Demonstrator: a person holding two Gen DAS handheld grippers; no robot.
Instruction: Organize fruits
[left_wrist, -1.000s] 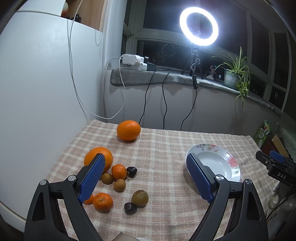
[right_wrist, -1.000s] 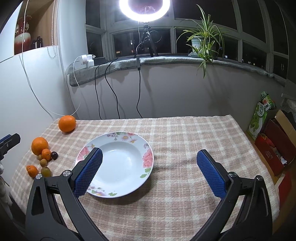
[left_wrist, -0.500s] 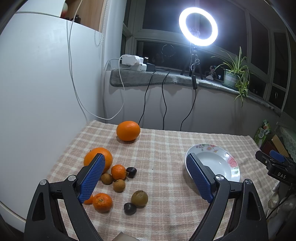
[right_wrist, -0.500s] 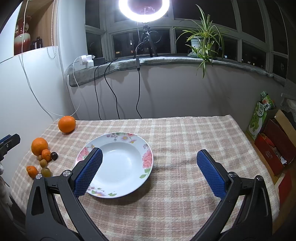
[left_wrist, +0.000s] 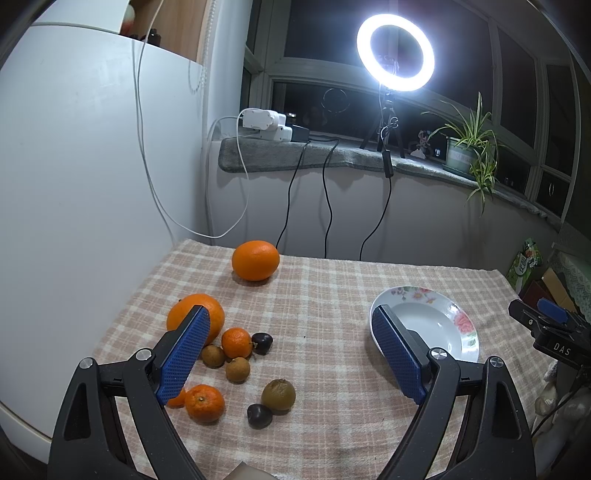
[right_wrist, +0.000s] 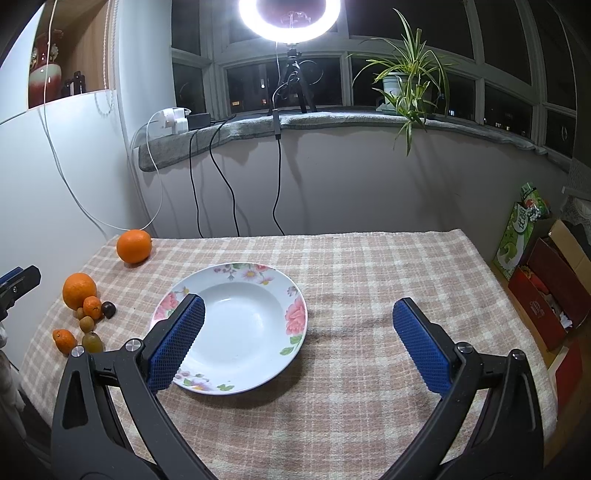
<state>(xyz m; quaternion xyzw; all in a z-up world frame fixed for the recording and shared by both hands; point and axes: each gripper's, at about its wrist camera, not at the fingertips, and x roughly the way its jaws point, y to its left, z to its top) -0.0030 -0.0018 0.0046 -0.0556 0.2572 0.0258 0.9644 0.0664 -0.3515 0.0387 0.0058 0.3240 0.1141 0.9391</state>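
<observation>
A white flowered plate (right_wrist: 236, 328) lies empty on the checked tablecloth; it also shows in the left wrist view (left_wrist: 432, 321). Fruit lies at the table's left: a big orange (left_wrist: 255, 260) at the back, a second orange (left_wrist: 197, 314), two mandarins (left_wrist: 236, 342) (left_wrist: 204, 403), small brown fruits (left_wrist: 238, 370), a kiwi (left_wrist: 278, 395) and dark plums (left_wrist: 259, 415). My left gripper (left_wrist: 291, 350) is open and empty above the fruit cluster. My right gripper (right_wrist: 297, 338) is open and empty above the plate's right part.
A white cabinet (left_wrist: 74, 184) stands against the table's left edge. A windowsill (right_wrist: 332, 122) behind holds a ring light (left_wrist: 395, 53), cables and a plant (right_wrist: 402, 85). Boxes (right_wrist: 546, 295) stand on the floor at the right.
Both grippers have barely shifted; the fruit and the plate have not moved.
</observation>
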